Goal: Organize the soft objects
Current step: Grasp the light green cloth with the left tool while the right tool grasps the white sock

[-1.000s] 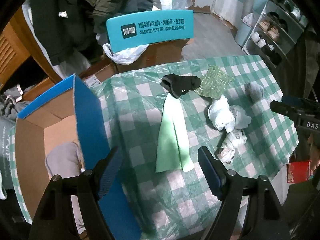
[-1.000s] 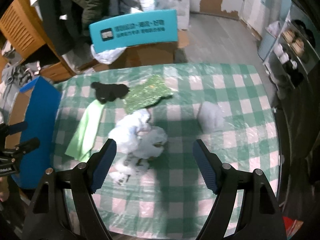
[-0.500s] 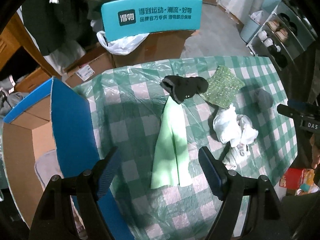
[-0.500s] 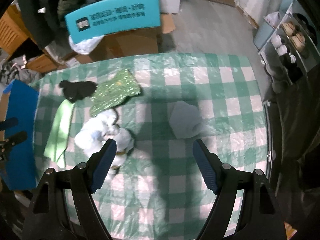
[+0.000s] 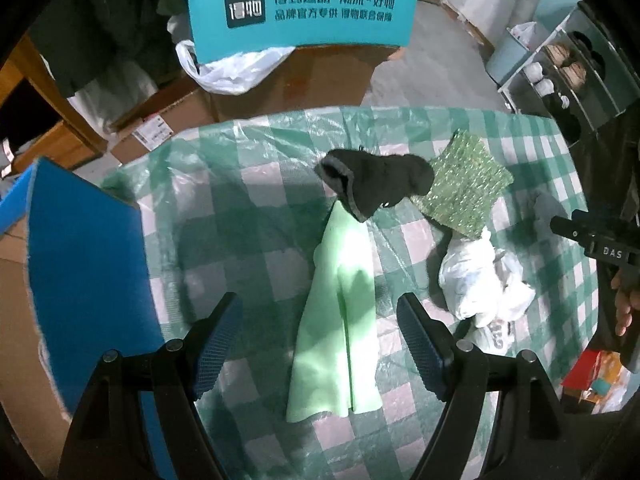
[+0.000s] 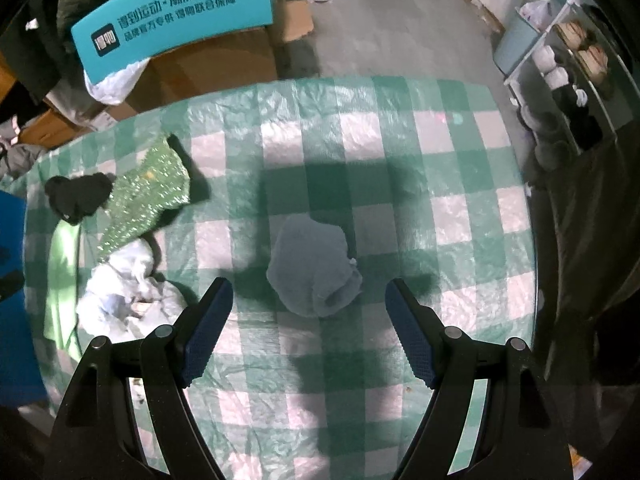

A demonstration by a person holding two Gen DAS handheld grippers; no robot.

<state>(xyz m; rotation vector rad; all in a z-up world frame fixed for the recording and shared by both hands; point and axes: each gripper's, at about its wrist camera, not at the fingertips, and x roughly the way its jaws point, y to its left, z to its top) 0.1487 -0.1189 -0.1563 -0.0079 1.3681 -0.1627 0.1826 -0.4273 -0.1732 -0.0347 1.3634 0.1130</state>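
Both fisheye cameras look steeply down along their hand-held gripper fingers onto the checked surface (image 5: pixel 248 216). The left wrist view sits over the pale green cloth (image 5: pixel 340 320), the right wrist view over a grey cloth (image 6: pixel 312 264). Both share the black garment (image 5: pixel 376 188), sparkly green pad (image 6: pixel 148 200) and teal sign (image 5: pixel 304 8).

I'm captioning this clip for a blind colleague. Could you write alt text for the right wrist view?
The open right gripper hangs over a crumpled grey cloth on a green-and-white checked tablecloth. To the left lie a white bundle, a sparkly green cloth, a black item and a light green cloth.
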